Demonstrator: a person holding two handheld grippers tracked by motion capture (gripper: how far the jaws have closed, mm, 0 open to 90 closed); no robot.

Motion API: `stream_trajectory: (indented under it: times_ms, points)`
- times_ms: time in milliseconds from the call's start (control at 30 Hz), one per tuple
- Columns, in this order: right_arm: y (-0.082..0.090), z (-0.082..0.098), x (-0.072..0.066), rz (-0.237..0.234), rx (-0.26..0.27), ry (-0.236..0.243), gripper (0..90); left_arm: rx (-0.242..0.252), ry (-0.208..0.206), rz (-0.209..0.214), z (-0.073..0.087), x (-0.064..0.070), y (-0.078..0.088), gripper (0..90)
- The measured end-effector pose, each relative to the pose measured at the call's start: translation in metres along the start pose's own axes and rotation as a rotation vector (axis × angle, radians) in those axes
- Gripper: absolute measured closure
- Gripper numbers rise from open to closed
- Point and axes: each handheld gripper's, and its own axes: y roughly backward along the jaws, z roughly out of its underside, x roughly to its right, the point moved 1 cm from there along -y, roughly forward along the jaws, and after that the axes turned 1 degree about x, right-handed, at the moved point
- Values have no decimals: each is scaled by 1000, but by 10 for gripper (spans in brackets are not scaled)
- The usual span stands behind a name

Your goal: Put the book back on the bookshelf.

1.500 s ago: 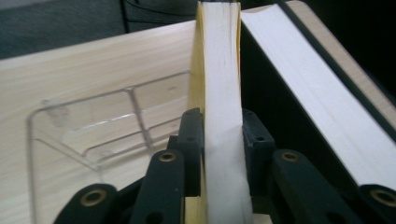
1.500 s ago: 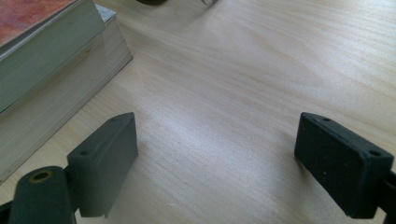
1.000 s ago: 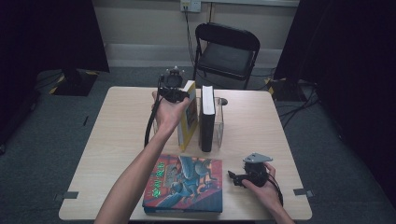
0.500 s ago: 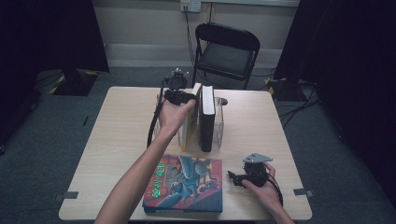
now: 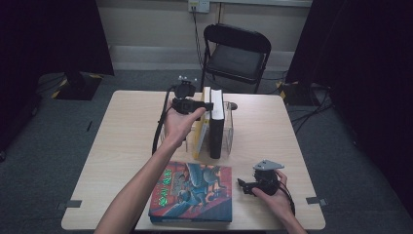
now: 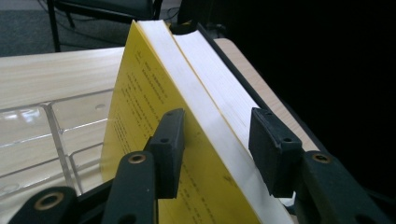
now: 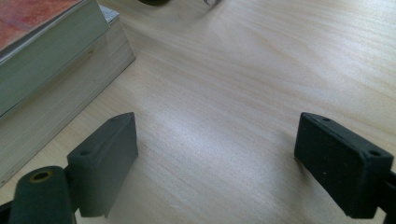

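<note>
A yellow book (image 6: pixel 154 116) is stood leaning in the clear rack (image 5: pixel 229 127) beside a black book (image 5: pixel 216 122), evidently for shelving, and straddled by the left gripper (image 6: pixel 217 144), whose jaws have just been opening off it, while the right gripper (image 7: pixel 229 161) is rested spread and empty on the table (image 7: pixel 243 70).

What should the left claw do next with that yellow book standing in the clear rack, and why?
Probably draw the left claw back off the yellow book. Its jaws have just been opening: they straddle the book's top edge, one pad still against the cover, the other clear of the pages. The book already stands in the clear rack, leaning beside the black book, so the placing looks done.
</note>
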Motion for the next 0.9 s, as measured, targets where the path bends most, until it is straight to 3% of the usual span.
stream_trajectory:
  times_ms: [100,233,533,700,800,900]
  points:
    - [0,0,0,0,0,0,130,17,-8,31,-1,-3,4,526]
    - [0,0,-1,1,0,-2,130,54,-10,40,-2,-6,11,505]
    - [0,0,0,1,0,-1,130,85,-68,50,4,-15,22,481]
    - [0,0,0,1,0,-1,130,120,-101,52,10,-22,36,531]
    - [0,0,-1,2,0,-4,130,104,-110,72,19,-25,43,608]
    - [-1,-1,-1,3,1,-4,130,115,-153,59,30,-26,49,612]
